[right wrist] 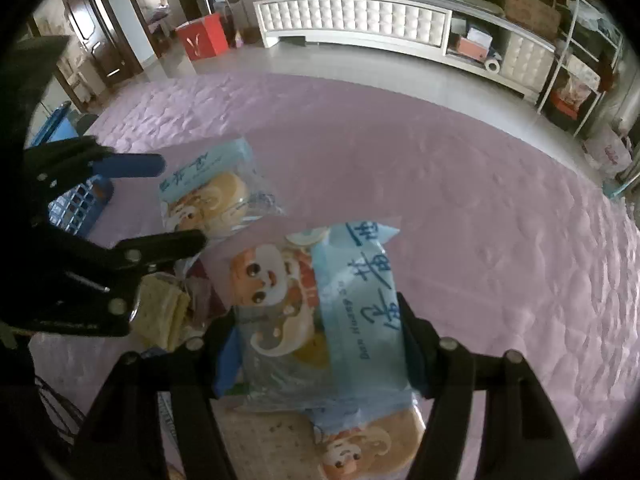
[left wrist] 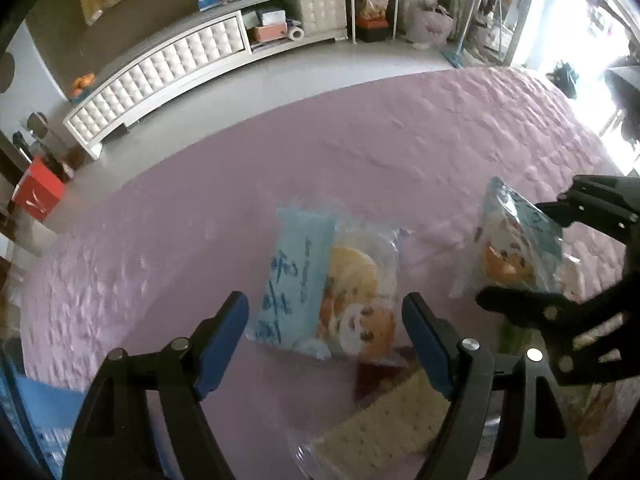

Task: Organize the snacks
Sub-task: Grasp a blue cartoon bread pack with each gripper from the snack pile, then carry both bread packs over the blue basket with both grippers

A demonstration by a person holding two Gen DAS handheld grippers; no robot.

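A light-blue cake packet with a cartoon animal (left wrist: 328,292) lies on the pink quilted cover (left wrist: 360,152). My left gripper (left wrist: 326,340) is open just above and behind it, one blue finger on each side. The same packet shows in the right wrist view (right wrist: 216,196) under the left gripper (right wrist: 176,204). My right gripper (right wrist: 316,340) is shut on a second packet of the same kind (right wrist: 320,312), held above the cover. It shows in the left wrist view (left wrist: 520,248) too, between the right gripper's fingers (left wrist: 516,256).
Cracker packets (left wrist: 384,436) lie under the grippers, also seen in the right wrist view (right wrist: 160,312). Another cake packet (right wrist: 360,444) lies beneath my right gripper. A blue basket (right wrist: 80,200) stands at the left. A white cabinet (right wrist: 360,16) lines the far wall.
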